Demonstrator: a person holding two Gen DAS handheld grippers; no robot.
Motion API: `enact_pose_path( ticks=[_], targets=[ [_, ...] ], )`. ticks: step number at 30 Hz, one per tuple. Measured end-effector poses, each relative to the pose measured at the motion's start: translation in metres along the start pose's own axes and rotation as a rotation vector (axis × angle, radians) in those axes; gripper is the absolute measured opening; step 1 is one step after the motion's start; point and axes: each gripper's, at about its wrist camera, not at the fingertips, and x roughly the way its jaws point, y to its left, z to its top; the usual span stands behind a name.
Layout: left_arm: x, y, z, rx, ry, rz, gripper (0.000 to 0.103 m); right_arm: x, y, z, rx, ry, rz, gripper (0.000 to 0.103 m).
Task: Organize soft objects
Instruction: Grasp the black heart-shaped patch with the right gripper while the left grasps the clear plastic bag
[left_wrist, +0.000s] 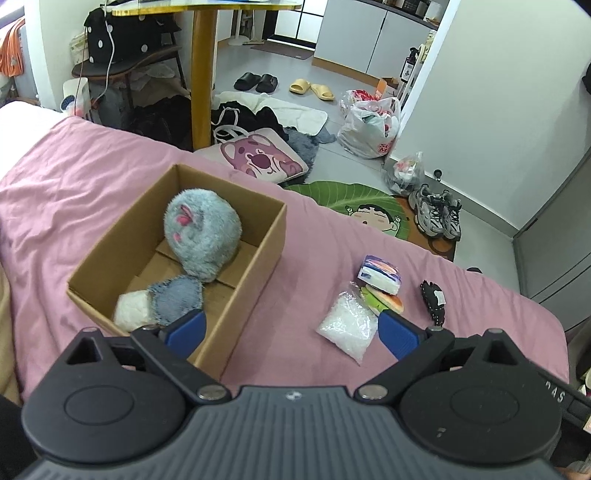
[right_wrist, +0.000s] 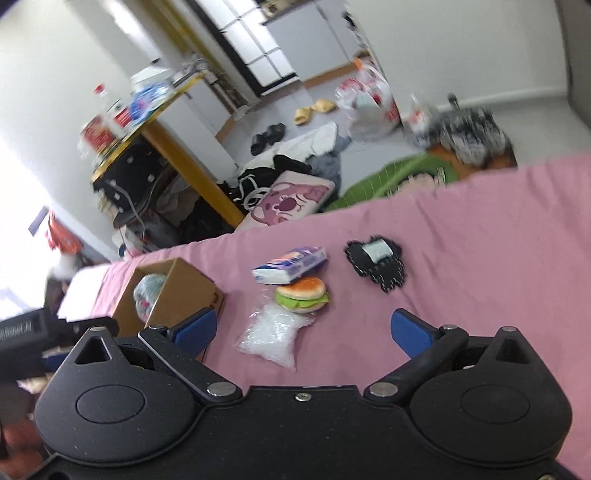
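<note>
Both jaws spread wide, empty. Cardboard box (left_wrist: 255, 266) on pink bed (left_wrist: 314, 236): grey plush (left_wrist: 203, 232), denim heart (left_wrist: 177, 299), white pouch (left_wrist: 131, 308). Beside it, tissue pack (right_wrist: 291, 264), burger toy (right_wrist: 303, 295); writing unreadable.

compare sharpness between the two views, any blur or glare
Left wrist view: sharp, cardboard box and grey plush crisp, fisheye bending at the edges. Right wrist view: tilted, motion blur on the sneakers and table clutter, window glare at left; burger toy fairly clear.

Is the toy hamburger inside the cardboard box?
No, the toy hamburger lies on the pink sheet outside the cardboard box, beside the tissue pack.
</note>
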Motion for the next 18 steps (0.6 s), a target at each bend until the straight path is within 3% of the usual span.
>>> enact_pose_path(
  ticks=[5, 10, 18],
  targets=[
    [0.019, -0.007, -0.003, -0.015, -0.021, -0.001, 0.099, 0.020, -0.017, 0.008, 0.056, -0.028, 0.017, 0.092],
    [0.043, -0.014, -0.004, -0.027, -0.005, 0.007, 0.092, 0.035, -0.021, 0.009, 0.019, -0.036, -0.008, 0.089],
    [0.082, -0.032, -0.010, -0.040, 0.032, 0.004, 0.082, 0.056, -0.042, 0.010, 0.059, 0.003, -0.027, 0.069]
  ],
)
